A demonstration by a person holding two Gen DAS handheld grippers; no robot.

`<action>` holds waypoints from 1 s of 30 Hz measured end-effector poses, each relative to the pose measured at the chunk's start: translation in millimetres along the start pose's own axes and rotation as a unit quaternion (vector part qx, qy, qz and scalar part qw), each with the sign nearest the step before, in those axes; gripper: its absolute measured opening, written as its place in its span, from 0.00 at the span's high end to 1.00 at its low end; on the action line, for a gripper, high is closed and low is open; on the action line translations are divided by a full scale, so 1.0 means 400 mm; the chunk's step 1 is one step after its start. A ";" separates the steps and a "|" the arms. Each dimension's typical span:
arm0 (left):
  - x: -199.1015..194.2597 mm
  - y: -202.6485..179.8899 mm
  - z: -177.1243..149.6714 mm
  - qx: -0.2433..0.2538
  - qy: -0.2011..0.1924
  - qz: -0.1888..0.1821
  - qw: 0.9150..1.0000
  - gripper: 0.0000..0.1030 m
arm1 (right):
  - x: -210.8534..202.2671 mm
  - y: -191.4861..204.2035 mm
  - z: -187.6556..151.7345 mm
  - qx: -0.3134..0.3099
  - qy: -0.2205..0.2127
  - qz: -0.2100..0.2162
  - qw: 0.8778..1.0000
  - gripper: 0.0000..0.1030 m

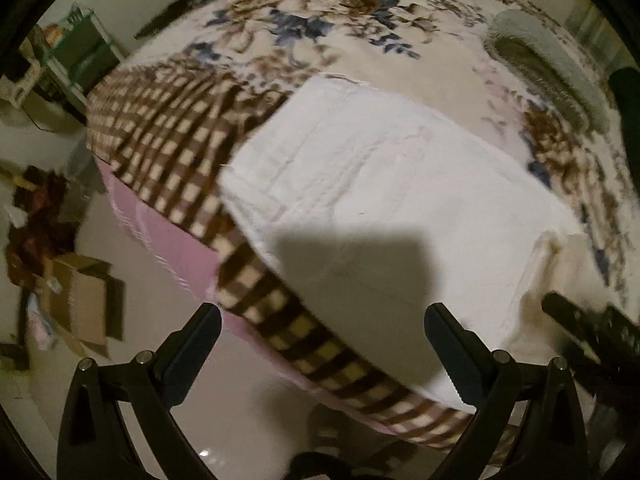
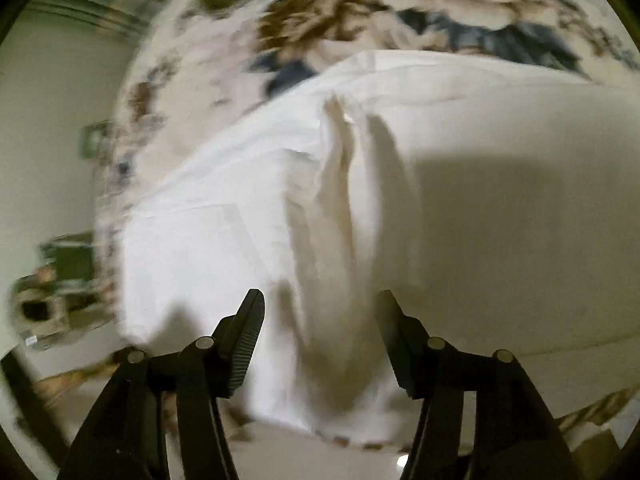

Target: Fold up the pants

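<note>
Lying across the floral blanket (image 1: 360, 12) near the bed's edge, the white pants (image 1: 380, 184) were partly folded. Left gripper (image 1: 324, 328) hovered released, nothing between its jaws. Right gripper (image 2: 322, 320) was unclenched, a raised fabric ridge between its fingers, untouched.

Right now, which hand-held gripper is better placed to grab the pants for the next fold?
Right hand-held gripper: open, with a raised ridge of the pants directly ahead. The left, also open, hangs over the bed edge.
</note>
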State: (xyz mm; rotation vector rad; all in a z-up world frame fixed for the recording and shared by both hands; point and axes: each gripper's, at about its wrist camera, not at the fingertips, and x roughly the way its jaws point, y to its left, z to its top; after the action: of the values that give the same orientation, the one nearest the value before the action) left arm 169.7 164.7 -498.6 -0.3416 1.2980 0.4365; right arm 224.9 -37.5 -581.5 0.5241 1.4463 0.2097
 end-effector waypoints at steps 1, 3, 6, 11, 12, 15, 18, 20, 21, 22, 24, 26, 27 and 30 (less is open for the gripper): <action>-0.001 -0.015 0.005 -0.001 0.004 -0.014 1.000 0.00 | -0.022 -0.008 -0.001 -0.006 -0.009 -0.022 1.000 0.40; -0.002 -0.055 0.014 0.004 0.009 -0.043 0.999 0.00 | -0.070 -0.034 0.000 -0.031 -0.027 -0.081 0.996 0.37; 0.012 -0.152 0.026 0.033 0.019 -0.071 0.997 0.00 | -0.093 -0.082 0.012 -0.065 -0.017 -0.199 0.978 0.32; 0.100 -0.339 0.008 0.109 0.077 -0.098 0.986 0.06 | -0.090 -0.175 0.029 -0.055 -0.001 -0.229 0.972 0.27; 0.111 -0.365 -0.001 0.126 0.079 -0.099 0.984 0.15 | -0.093 -0.188 0.033 -0.051 -0.001 -0.228 0.972 0.27; 0.131 -0.426 -0.052 0.183 0.076 -0.074 0.977 0.81 | -0.107 -0.212 0.037 -0.049 -0.008 -0.225 0.973 0.22; 0.103 -0.417 -0.070 0.182 0.048 -0.086 0.978 0.91 | -0.132 -0.216 0.034 -0.053 -0.021 -0.220 0.974 0.16; 0.087 -0.399 -0.075 0.171 0.043 -0.098 0.979 0.92 | -0.148 -0.217 0.032 -0.057 -0.029 -0.214 0.975 0.09; 0.085 -0.389 -0.077 0.165 0.046 -0.101 0.980 0.92 | -0.157 -0.220 0.032 -0.061 -0.033 -0.215 0.974 0.07; 0.085 -0.379 -0.079 0.158 0.050 -0.103 0.981 0.92 | -0.156 -0.220 0.030 -0.063 -0.033 -0.214 0.974 0.06; 0.094 -0.364 -0.078 0.149 0.057 -0.108 0.981 0.92 | -0.147 -0.210 0.033 -0.064 -0.028 -0.211 0.975 0.06; 0.109 -0.366 -0.083 0.147 0.063 -0.106 0.981 0.91 | -0.141 -0.198 0.019 -0.067 -0.023 -0.209 0.975 0.06; 0.111 -0.369 -0.081 0.145 0.064 -0.105 0.982 0.89 | -0.134 -0.184 0.013 -0.069 -0.024 -0.210 0.975 0.06; 0.091 -0.367 -0.072 0.132 0.064 -0.112 0.983 0.88 | -0.138 -0.159 -0.004 -0.075 -0.026 -0.208 0.975 0.06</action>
State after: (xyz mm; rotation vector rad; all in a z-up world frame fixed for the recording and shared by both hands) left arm 225.3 27.6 -540.8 -0.2915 1.4059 0.0517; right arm 205.2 -116.9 -561.9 0.0948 1.4421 -0.0288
